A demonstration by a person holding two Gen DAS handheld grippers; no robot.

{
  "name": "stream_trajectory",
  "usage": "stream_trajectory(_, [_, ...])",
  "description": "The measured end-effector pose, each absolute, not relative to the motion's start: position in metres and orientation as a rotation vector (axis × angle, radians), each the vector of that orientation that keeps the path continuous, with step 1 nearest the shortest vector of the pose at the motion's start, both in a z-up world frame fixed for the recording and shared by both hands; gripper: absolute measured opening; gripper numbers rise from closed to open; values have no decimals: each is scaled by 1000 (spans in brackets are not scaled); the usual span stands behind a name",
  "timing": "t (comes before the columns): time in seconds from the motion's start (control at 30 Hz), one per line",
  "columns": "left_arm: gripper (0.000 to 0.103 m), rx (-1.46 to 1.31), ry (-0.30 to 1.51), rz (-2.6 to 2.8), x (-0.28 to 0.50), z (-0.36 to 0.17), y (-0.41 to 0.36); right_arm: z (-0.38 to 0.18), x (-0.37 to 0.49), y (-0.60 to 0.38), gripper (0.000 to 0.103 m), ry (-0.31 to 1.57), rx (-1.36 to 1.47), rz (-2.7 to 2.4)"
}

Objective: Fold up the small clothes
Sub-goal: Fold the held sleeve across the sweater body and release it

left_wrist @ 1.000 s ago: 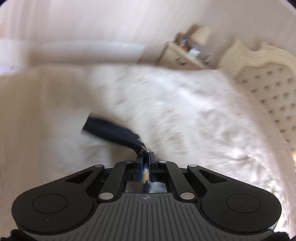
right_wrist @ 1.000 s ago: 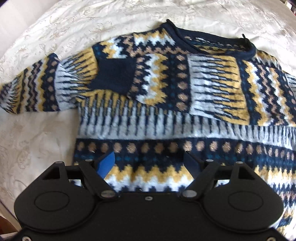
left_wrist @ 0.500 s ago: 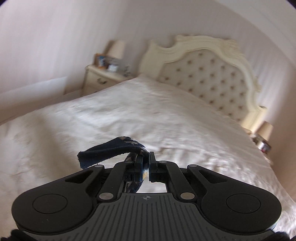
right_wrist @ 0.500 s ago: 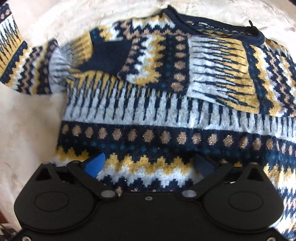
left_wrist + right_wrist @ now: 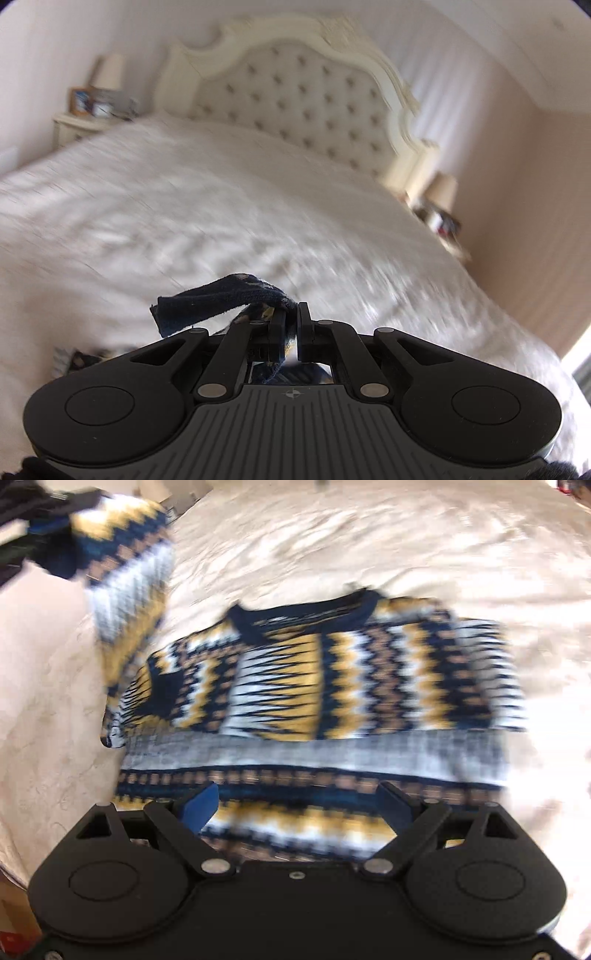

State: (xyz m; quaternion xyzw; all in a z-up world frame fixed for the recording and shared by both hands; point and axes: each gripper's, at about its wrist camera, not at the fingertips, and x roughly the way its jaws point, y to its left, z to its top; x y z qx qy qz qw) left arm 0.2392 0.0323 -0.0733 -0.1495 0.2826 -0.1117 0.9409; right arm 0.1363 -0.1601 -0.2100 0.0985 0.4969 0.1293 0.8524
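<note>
Left gripper (image 5: pixel 291 321) pinches the sweater (image 5: pixel 314 686) cuff (image 5: pixel 218 301); right gripper (image 5: pixel 299 805) hangs spread. Thin grip could slip, dropping the sleeve (image 5: pixel 125 576) crooked.

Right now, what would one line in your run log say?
task: fold sweater | left gripper: jaws shut on sleeve cuff, lifted | right gripper: jaws open over hem | surface: bed

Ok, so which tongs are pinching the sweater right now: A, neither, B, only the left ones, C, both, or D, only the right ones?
B: the left tongs are shut on the sweater's navy cuff, lifting that sleeve, while the right tongs hang open above the sweater on the bed.
</note>
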Motion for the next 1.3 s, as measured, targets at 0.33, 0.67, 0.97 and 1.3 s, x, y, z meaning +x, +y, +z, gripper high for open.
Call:
stream_trajectory(0.33, [5,-110,837,-299,271,-165,-85,-216,111,-248,93,1077,246,178])
stream_trajectory(0.67, [14,5,953,-363,267,-183,-129,-221,104,-272,93,1087,292,170])
stream_trajectory(0.97, [15,54,917,-412,250,-165,-136,-216,104,-277,93,1055,286,148])
stream_trajectory(1.3, [15,49,968,-174,223,-156,-18,-205,137,-280,82,973,318,70])
